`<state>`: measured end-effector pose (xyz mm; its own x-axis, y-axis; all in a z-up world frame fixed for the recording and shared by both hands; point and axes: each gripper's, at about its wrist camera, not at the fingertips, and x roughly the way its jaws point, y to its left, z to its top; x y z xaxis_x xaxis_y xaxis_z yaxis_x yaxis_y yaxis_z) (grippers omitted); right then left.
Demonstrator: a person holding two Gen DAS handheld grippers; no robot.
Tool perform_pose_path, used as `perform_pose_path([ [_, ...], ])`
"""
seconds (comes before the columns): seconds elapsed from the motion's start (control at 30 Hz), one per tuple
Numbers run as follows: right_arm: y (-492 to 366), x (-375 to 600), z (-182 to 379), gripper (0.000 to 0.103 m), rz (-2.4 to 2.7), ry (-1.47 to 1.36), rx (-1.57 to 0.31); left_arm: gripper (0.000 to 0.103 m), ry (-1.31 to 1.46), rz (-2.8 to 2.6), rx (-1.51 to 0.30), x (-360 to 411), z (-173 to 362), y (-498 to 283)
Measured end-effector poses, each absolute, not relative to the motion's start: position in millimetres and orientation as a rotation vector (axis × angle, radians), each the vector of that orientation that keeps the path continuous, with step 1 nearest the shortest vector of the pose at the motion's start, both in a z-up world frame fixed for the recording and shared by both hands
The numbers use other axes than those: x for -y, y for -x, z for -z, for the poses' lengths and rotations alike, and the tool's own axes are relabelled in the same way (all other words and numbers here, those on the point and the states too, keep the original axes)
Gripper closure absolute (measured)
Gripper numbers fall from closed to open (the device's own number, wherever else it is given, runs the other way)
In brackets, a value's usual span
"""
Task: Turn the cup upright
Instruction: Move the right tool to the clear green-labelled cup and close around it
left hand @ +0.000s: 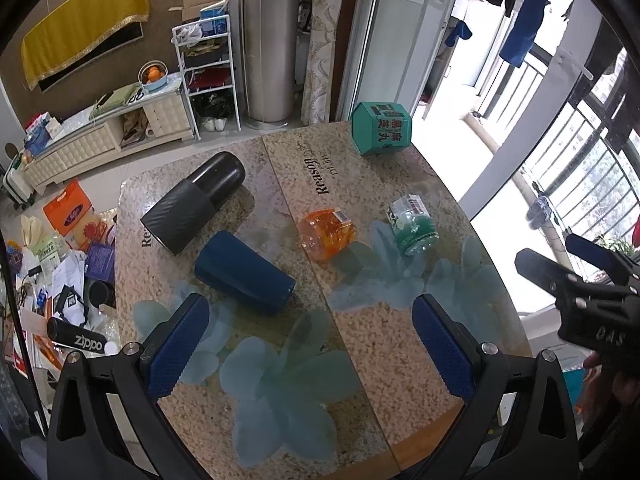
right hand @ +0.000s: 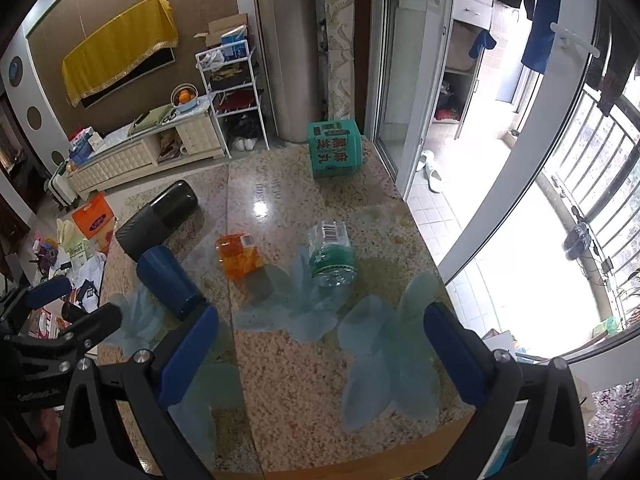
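Note:
A dark blue cup [left hand: 244, 272] lies on its side on the speckled table [left hand: 380, 344], also seen in the right wrist view [right hand: 170, 282]. My left gripper [left hand: 312, 344] is open and empty, hovering just in front of the cup. My right gripper [right hand: 320, 356] is open and empty over the table's near part; the cup is beside its left finger [right hand: 188, 360]. The right gripper also shows at the right edge of the left wrist view [left hand: 560, 256].
A black flask [left hand: 196, 204] lies behind the cup. An orange bottle [left hand: 328, 234] and a green-labelled bottle [left hand: 412, 224] lie mid-table. A teal box [left hand: 380, 128] stands at the far edge. Clutter covers a low table at the left [left hand: 52, 260].

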<state>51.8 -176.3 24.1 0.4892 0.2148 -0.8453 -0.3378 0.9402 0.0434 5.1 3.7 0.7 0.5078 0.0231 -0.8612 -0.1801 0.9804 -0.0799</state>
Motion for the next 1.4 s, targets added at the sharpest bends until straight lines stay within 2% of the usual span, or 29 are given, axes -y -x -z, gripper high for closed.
perform_pose_path([
  [0.33,-103,172,-3,0.000,-0.369,0.195,-1.092,0.001,0.246,-0.129,-1.078,-2,13,-31],
  [0.77,-172,140,58,0.000,-0.474,0.334,-1.288,0.001,0.371,-0.178,-1.147,-4,44,-55],
  [1.4,-213,119,155,0.000,-0.477,0.462,-1.484,0.001,0.462,-0.262,-1.173,-18,75,-47],
])
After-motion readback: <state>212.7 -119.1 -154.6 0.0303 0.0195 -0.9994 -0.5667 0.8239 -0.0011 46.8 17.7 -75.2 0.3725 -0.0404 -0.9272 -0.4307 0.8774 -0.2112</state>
